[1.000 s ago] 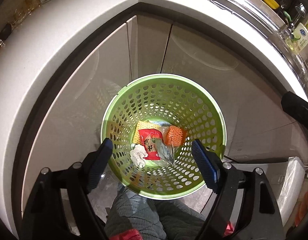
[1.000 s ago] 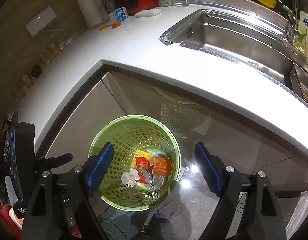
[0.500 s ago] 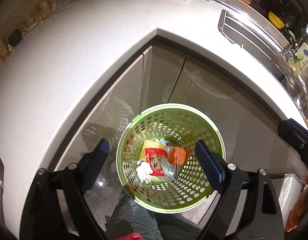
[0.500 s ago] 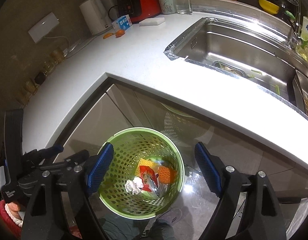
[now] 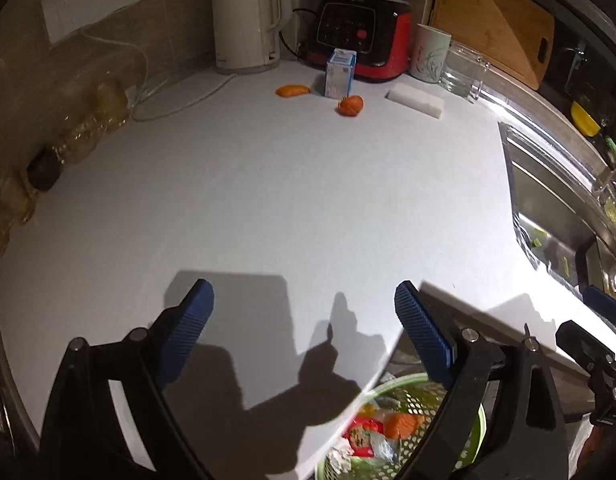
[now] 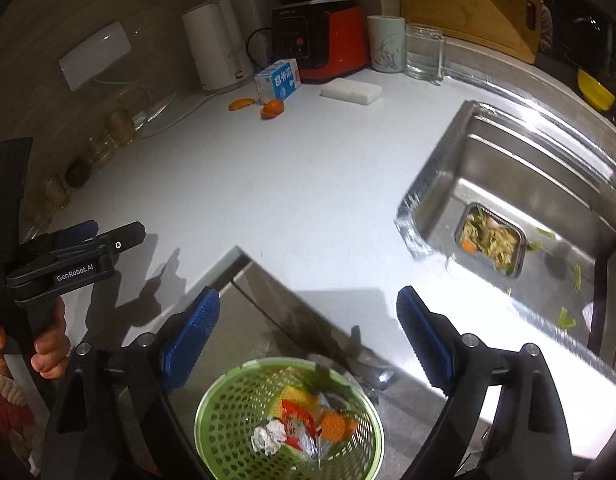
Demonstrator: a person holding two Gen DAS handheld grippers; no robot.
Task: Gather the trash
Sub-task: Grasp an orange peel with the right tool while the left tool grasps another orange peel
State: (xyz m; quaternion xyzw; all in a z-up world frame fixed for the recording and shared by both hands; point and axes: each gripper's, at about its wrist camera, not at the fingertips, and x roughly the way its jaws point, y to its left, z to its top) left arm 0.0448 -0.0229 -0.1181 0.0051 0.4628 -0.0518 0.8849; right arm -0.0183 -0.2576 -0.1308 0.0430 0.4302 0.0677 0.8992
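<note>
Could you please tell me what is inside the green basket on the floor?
The green basket holds a crumpled white wad, a red wrapper, an orange piece and something yellow. Whatever lies beneath that pile is covered.

Left hand-held gripper (image 5: 304, 320) and right hand-held gripper (image 6: 308, 328) both gape wide, empty.

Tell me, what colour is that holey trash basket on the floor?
Light green basket, perforated all over; the right wrist view shows it best.

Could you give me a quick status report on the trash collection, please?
Both hand-held grippers open, empty: left, right. Green basket holds wrappers. Orange peels and milk carton remain on counter. Path unobstructed.
</note>
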